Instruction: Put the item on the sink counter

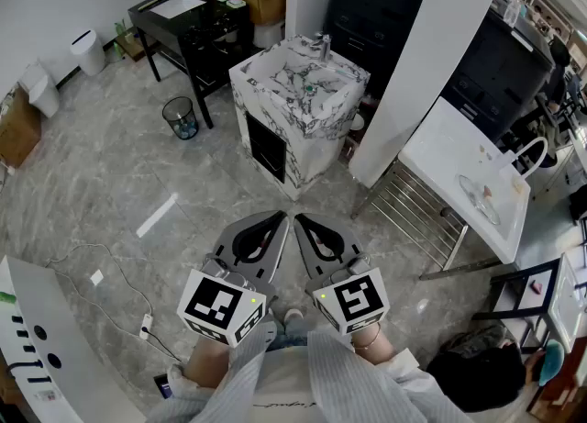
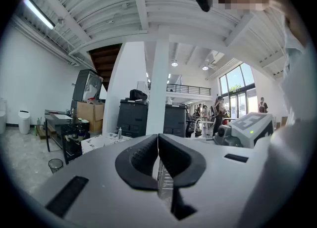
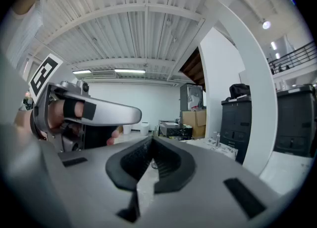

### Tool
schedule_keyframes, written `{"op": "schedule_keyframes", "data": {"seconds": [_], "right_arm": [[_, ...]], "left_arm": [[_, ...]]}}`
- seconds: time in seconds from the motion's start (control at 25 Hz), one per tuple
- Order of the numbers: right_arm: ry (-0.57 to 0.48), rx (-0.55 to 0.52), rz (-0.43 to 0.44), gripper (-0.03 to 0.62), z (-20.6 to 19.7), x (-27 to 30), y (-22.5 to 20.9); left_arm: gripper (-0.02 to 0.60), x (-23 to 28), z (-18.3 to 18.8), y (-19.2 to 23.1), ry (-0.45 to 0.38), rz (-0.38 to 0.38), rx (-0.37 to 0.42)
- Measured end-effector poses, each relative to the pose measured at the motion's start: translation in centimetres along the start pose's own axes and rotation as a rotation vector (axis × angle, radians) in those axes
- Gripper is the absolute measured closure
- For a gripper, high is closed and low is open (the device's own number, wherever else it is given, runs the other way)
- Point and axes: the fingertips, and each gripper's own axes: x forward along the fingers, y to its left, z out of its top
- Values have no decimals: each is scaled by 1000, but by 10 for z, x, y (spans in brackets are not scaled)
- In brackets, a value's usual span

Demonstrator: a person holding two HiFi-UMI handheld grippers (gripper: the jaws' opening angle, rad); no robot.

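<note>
The left claw (image 1: 283, 217) and right claw (image 1: 298, 220) are held clenched, empty, levelled toward the marble sink (image 1: 260, 71), apparently readied for approach.

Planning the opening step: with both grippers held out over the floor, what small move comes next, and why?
Probably step toward the white, black-veined marble sink counter: the left gripper and right gripper both have jaws shut on nothing, and the counter stands well ahead of them. Which item is meant is unclear.
</note>
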Motion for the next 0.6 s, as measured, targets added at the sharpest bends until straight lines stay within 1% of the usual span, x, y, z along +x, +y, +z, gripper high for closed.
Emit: {"op": "schedule_keyframes", "data": {"seconds": [0.12,0.28,0.6], "right_arm": [[-3,25,-12,583,-2,-7,-6],[-4,30,-18,583,-6,-19,-14],[-7,42,10,583,-16,-38,-14]], "left_arm": [[563,1,0,-4,2,12,6],[563,2,-2,-12,3,23,8],[563,-4,-12,-31,11,59,12]]}}
